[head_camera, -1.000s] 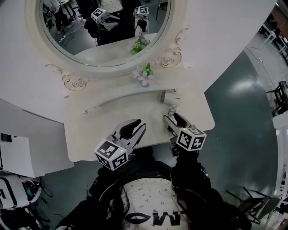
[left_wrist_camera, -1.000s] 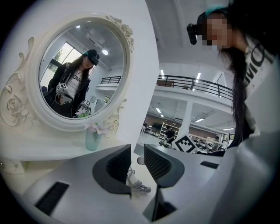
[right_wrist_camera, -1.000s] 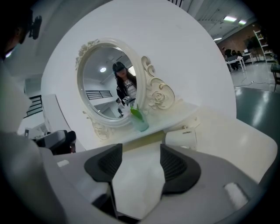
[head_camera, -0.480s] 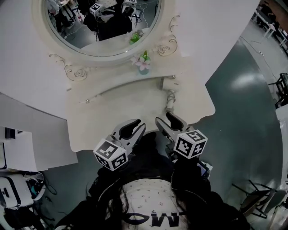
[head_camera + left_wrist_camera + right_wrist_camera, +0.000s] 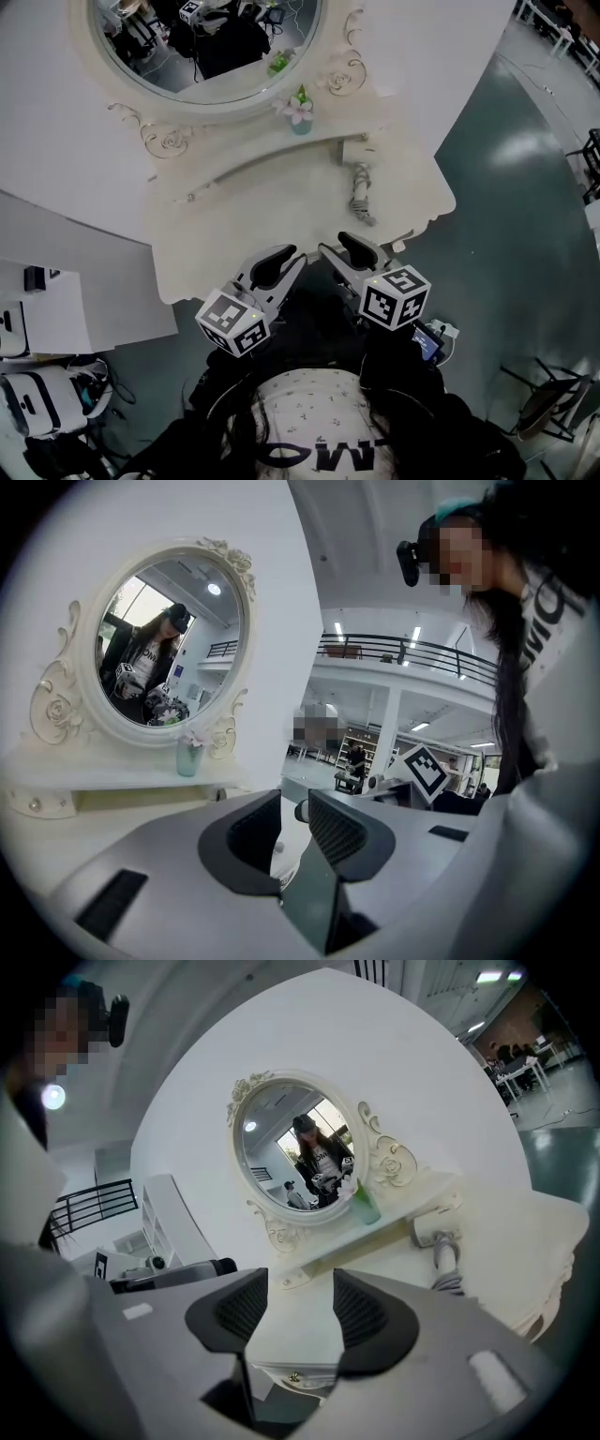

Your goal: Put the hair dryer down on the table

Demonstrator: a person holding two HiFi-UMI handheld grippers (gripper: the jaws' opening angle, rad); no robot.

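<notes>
The left gripper hangs nearest the person, just off the table's front edge, its jaws a narrow gap apart with nothing in them. Beside it, the right gripper is closing its wider-set jaws with nothing between them. Farther on, the hair dryer lies flat on the table's right part, apart from both grippers, with bare tabletop to its left, open floor past the right edge and the mirror behind.

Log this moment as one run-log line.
hair dryer: lying on dressing table | left gripper: open, empty | right gripper: empty, jaws closing
</notes>
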